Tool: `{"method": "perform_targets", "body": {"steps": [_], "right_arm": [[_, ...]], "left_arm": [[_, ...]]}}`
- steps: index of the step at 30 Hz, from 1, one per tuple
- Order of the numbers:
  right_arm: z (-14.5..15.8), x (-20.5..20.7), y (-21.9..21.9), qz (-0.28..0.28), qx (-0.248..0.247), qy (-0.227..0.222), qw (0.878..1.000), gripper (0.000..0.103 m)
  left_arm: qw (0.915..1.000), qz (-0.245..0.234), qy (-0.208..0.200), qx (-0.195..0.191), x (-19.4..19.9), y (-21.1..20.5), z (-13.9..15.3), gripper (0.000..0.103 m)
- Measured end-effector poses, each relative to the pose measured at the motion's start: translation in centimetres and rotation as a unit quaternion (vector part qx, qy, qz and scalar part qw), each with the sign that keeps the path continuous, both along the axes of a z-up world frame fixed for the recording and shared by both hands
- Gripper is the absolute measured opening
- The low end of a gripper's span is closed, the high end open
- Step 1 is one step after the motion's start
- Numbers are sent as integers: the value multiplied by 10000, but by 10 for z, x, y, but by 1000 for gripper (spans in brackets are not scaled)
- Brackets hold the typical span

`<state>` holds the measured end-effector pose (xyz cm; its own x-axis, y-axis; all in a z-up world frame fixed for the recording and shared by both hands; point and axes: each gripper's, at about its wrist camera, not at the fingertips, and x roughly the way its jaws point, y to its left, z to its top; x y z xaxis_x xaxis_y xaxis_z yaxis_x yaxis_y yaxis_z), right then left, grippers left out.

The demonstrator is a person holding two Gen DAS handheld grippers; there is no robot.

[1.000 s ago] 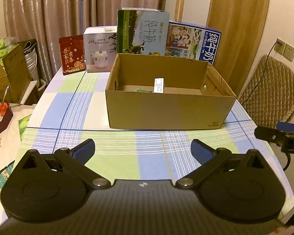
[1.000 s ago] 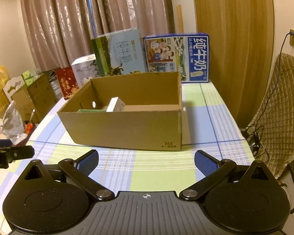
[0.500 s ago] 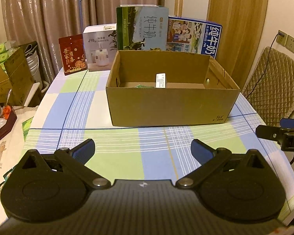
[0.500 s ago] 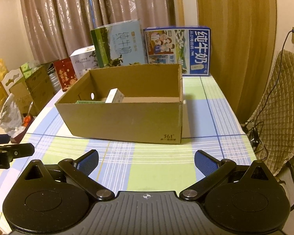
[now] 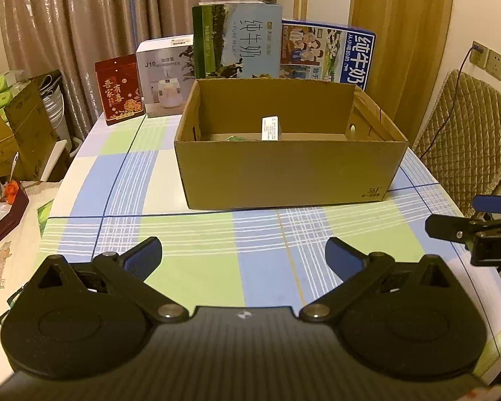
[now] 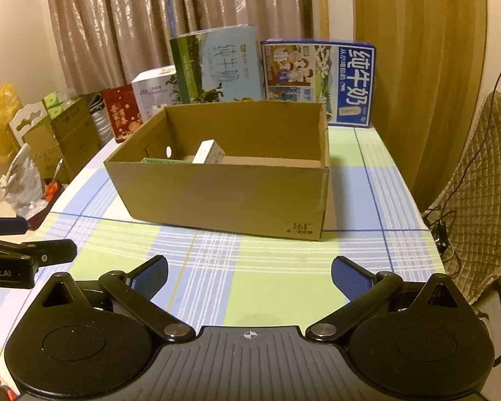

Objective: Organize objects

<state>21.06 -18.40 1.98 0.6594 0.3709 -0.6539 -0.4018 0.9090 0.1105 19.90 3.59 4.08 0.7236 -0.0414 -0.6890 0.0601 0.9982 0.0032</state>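
An open cardboard box (image 5: 287, 173) (image 6: 223, 197) stands in the middle of the checked tablecloth. Inside it a small white carton (image 5: 270, 128) (image 6: 208, 152) stands upright, and a flat green packet (image 5: 235, 138) (image 6: 157, 161) lies beside it. My left gripper (image 5: 243, 254) hovers over the cloth in front of the box, open, with nothing between its fingers. My right gripper (image 6: 249, 277) is also open and empty, on the near side of the box. Each gripper shows at the edge of the other's view: the right one (image 5: 474, 232), the left one (image 6: 26, 255).
Behind the box stand a red packet (image 5: 119, 88), a white appliance box (image 5: 165, 77), a green milk carton box (image 5: 237, 40) and a blue milk box (image 5: 327, 55). A quilted chair (image 5: 464, 137) is at the right. Cardboard boxes and clutter (image 5: 13, 133) sit left of the table.
Both grippers have drawn back a little from the box and tilted slightly up; the box appears smaller and farther. Both stay open and empty.
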Motion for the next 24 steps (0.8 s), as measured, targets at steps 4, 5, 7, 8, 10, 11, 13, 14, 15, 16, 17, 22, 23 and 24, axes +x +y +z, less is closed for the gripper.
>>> {"method": "perform_targets", "body": {"steps": [4,5,7,8,10,11,13,14,15,16,17,22,23,24], "right_arm": [[-1,0,0,-18,2,11,10000,101],[-1,0,0,-22,1,14,10000,101],[-1,0,1,-15,-4,16,10000,101],[-1,0,1,-11,-4,14,10000,101],[-1,0,1,0,-7,13,10000,101],[-1,0,2,4,-10,13,10000,101],[-2,0,2,5,-15,14,10000,101],[-2,0,2,5,-12,13,10000,101],[-2,0,2,5,-11,12,10000,101],[-2,0,2,3,-14,14,10000,101],[-2,0,2,2,-15,18,10000,101],[-2,0,2,-1,-24,20,10000,101],[-2,0,2,0,-20,21,10000,101],[-2,0,2,0,-20,18,10000,101]], "left_arm": [[10000,-15,-8,-7,0,-2,0,102],[10000,-14,-6,-7,0,-2,0,102],[10000,-9,-2,-10,0,-2,0,102],[10000,-3,-3,-12,0,-2,0,102],[10000,3,-3,-15,-1,-2,0,102],[10000,2,-6,-18,0,-2,0,102],[10000,4,-11,-22,-1,-3,0,102],[10000,8,-10,-20,-1,-3,0,102],[10000,11,-6,-22,-1,-3,0,102],[10000,14,-3,-28,-1,-3,0,102],[10000,17,2,-34,-1,-3,0,102],[10000,-15,-11,-73,-2,-3,0,102],[10000,-28,-40,-75,-3,-3,1,102],[10000,-15,-62,-67,-3,-4,1,102]]}}
